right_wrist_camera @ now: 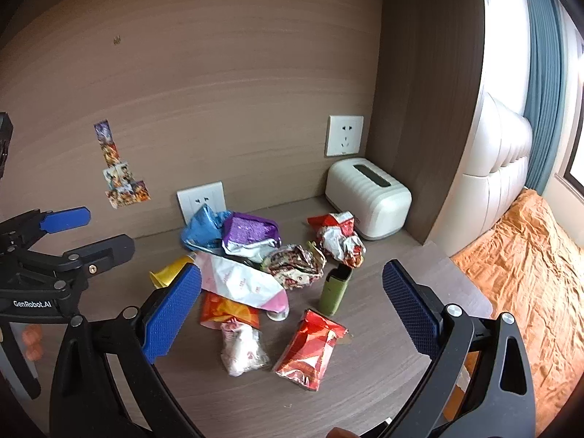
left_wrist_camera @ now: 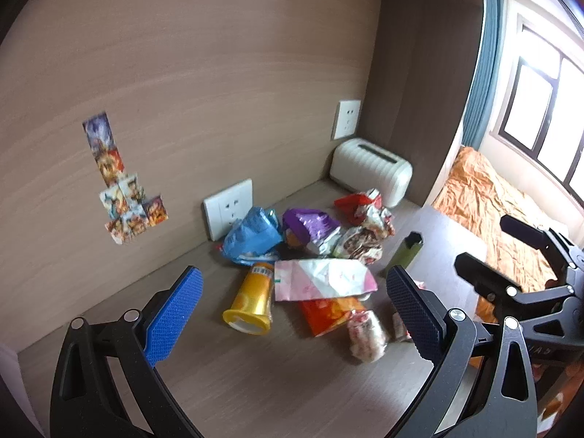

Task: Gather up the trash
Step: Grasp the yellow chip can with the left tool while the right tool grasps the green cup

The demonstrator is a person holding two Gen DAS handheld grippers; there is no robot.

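A heap of trash lies on the wooden desk (left_wrist_camera: 255,394): a tipped yellow cup (left_wrist_camera: 252,303), a pink-white wrapper (left_wrist_camera: 321,279), a blue bag (left_wrist_camera: 252,235), a purple bag (left_wrist_camera: 310,222), an orange packet (left_wrist_camera: 328,314) and crumpled wrappers (left_wrist_camera: 365,211). Nearer the front lie a red packet (right_wrist_camera: 310,346) and a crumpled white wrapper (right_wrist_camera: 242,346). A green case (right_wrist_camera: 334,288) stands upright. My left gripper (left_wrist_camera: 292,314) is open above the cup and the pink wrapper, holding nothing. My right gripper (right_wrist_camera: 290,310) is open over the front of the heap, also holding nothing.
A white ribbed box (right_wrist_camera: 368,197) sits in the back right corner. Two wall sockets (right_wrist_camera: 200,199) and some stickers (right_wrist_camera: 122,179) are on the back panel. A side panel closes the desk on the right; beyond it is a bed with an orange sheet (right_wrist_camera: 525,273).
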